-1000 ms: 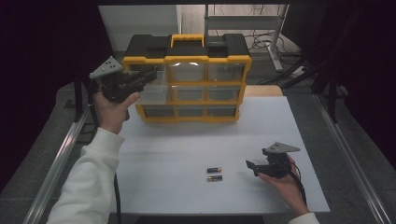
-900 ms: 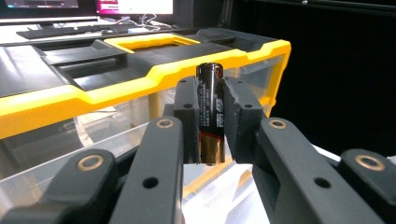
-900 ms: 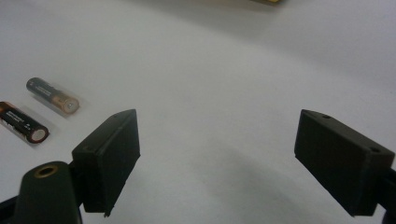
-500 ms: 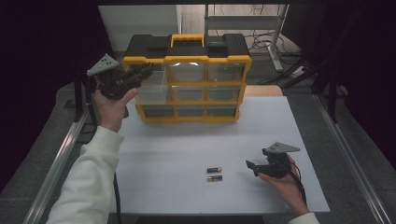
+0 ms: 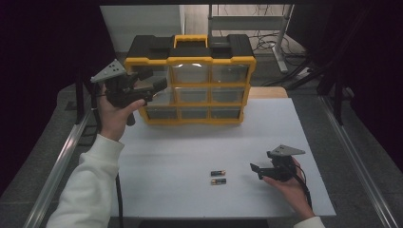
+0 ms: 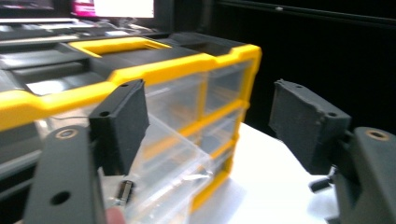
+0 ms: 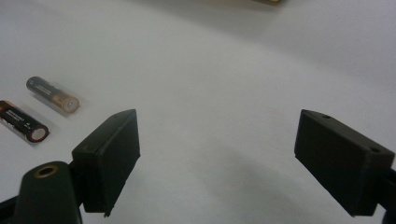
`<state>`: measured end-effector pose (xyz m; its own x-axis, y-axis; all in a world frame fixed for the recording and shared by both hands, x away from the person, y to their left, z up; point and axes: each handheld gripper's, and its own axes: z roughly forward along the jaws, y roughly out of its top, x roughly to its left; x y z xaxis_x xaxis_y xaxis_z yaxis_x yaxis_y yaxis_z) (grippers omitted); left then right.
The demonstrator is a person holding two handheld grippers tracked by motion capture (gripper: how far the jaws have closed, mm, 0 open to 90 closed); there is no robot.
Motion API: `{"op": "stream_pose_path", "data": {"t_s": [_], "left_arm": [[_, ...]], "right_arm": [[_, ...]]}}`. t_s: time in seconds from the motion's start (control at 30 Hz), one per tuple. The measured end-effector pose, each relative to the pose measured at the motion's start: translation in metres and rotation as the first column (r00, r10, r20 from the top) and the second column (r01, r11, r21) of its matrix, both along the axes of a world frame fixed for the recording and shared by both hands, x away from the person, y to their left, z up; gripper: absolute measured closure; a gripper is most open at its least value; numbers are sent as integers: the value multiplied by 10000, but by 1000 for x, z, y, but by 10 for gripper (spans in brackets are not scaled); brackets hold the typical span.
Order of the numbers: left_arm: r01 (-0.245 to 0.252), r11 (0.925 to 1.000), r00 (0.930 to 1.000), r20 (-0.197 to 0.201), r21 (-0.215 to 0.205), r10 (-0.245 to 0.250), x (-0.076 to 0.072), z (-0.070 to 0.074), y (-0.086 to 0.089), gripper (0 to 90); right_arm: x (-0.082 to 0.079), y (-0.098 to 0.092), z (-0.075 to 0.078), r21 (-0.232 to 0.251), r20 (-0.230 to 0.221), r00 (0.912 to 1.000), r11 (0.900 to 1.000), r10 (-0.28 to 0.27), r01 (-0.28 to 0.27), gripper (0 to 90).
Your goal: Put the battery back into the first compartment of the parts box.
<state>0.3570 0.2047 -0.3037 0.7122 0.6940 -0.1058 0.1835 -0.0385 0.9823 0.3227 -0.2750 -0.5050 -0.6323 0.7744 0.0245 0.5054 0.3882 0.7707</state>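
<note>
The left gripper (image 5: 151, 81) hovers at the upper-left corner of the yellow-and-black plastic drawer organiser (image 5: 190, 78), which stands at the far side of the white surface (image 5: 190, 147). Its jaws have just been opening and now stand wide apart with nothing pressed between them. In the left gripper view a clear plastic drawer (image 6: 173, 163) sits pulled partly out of the frame, and a small dark cylinder, probably a battery (image 6: 124, 192), lies inside it near the front.

The right gripper (image 5: 256, 170) rests low at the near right, jaws spread and empty, aimed toward two AA batteries (image 5: 218, 176) lying side by side on the surface just to its left. The right gripper view shows these same two batteries (image 7: 37, 112) at the left edge, apart from the jaws.

Risks from here: the drawer hangs out of its slot, so a push from the left jaws off-centre could skew and jam it, or shove the light organiser backward. The batteries on the surface are round and lie close together; closing the right jaws across one could roll it away or nudge its neighbour. A shallow, angled grip could also let the battery slip out in transit.
</note>
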Motion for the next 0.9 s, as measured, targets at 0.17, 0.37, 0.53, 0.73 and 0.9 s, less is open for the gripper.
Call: {"op": "stream_pose_path", "data": {"t_s": [0.17,0.37,0.53,0.73,0.9], "left_arm": [[719,9974,9974,13,-8,-719,-9,-2,-5,230],[1386,9903,9903,-43,-33,-1386,-17,-4,-10,199],[1572,9875,9875,-74,106,-1572,-21,-9,-14,200],[1943,9805,9809,-89,291,-1941,-28,-16,-19,205],[2188,9748,9757,-150,433,-2184,-33,-22,-25,212]], "right_arm": [[0,0,0,-8,4,10000,10000,4,-4,143],[0,0,1,-41,9,10000,10000,-12,12,143],[0,0,1,-49,8,10000,10000,-9,9,143],[0,0,1,-48,11,10000,10000,-11,11,143],[0,0,0,-54,13,10000,10000,-10,10,143]]}}
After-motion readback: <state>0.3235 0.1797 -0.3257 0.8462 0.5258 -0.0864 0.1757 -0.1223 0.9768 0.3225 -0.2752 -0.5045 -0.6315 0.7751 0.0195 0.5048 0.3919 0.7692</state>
